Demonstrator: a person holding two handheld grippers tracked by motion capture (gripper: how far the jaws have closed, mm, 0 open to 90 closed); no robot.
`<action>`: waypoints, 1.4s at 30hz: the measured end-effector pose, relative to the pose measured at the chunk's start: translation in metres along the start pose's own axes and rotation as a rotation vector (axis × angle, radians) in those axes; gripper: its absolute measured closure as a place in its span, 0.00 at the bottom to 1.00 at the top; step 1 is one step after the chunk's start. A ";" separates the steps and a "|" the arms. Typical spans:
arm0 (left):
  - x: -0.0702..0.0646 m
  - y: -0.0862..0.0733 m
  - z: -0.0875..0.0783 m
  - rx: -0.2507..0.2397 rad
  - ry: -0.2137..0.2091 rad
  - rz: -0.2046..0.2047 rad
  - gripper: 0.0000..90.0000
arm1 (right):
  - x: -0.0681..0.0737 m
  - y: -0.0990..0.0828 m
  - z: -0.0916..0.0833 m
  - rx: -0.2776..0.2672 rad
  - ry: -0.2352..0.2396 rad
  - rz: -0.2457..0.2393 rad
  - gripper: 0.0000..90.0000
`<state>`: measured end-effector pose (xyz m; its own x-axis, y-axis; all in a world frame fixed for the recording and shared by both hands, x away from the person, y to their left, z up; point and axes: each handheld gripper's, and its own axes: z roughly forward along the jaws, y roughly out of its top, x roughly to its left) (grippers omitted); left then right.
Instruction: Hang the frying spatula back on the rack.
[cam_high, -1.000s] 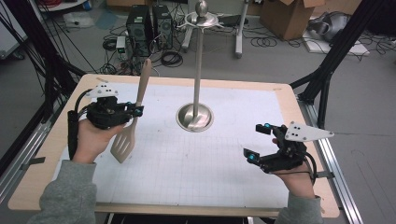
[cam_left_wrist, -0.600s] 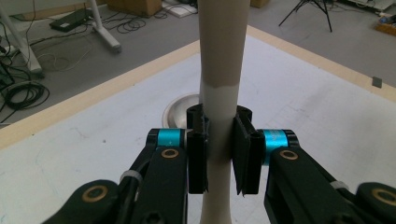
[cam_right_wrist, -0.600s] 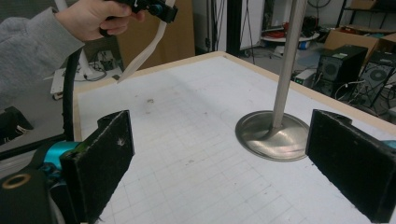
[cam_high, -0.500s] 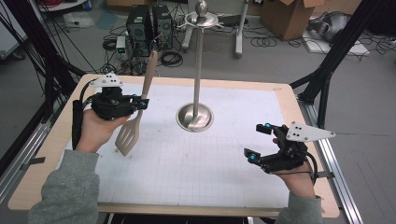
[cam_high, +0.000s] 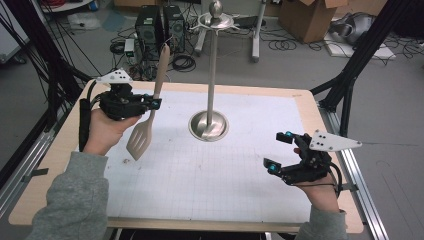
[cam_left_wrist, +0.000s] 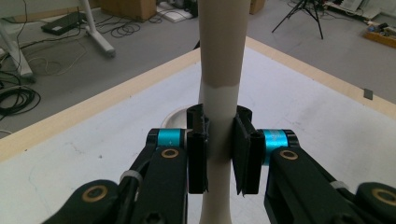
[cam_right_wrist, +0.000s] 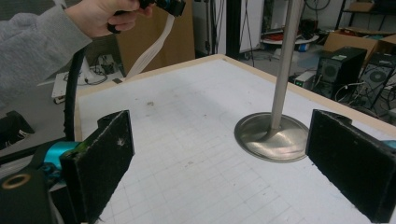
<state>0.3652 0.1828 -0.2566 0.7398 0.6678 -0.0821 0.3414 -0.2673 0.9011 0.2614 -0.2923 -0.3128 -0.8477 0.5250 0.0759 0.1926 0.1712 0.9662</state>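
- Standing mid-frame on the tabletop (cam_high: 280, 120): one steel stand (cam_high: 210, 125).
- Left hand-held gripper (cam_high: 152, 104) clamps one spatula (cam_high: 141, 139), upper left.
- Right hand-held gripper (cam_high: 279, 151), lower right, gapes empty.

- Left gripper (cam_high: 150, 104) lifted up off the table (cam_high: 210, 175) and carried toward the far edge, away from the person.
- Spatula (cam_high: 146, 120) raised along with it, clamped by the handle; slotted blade now hanging clear above the mat rather than low beside it.
- Handle tip now reaching up past the table's far edge.
- Left forearm stretched further forward over the table.
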 end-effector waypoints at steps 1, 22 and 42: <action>0.000 0.001 0.000 0.000 -0.001 0.001 0.86 | 0.000 0.000 0.000 -0.001 -0.001 0.001 0.08; -0.009 0.037 0.006 0.008 0.007 0.026 0.86 | -0.001 -0.001 -0.005 -0.021 -0.002 0.003 0.08; -0.010 0.053 0.022 0.012 0.003 0.008 0.86 | -0.001 -0.001 -0.011 -0.037 -0.008 0.009 0.08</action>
<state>0.3888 0.1467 -0.2173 0.7408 0.6677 -0.0739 0.3425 -0.2807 0.8966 0.2567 -0.3020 -0.3108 -0.8417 0.5335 0.0828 0.1818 0.1358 0.9739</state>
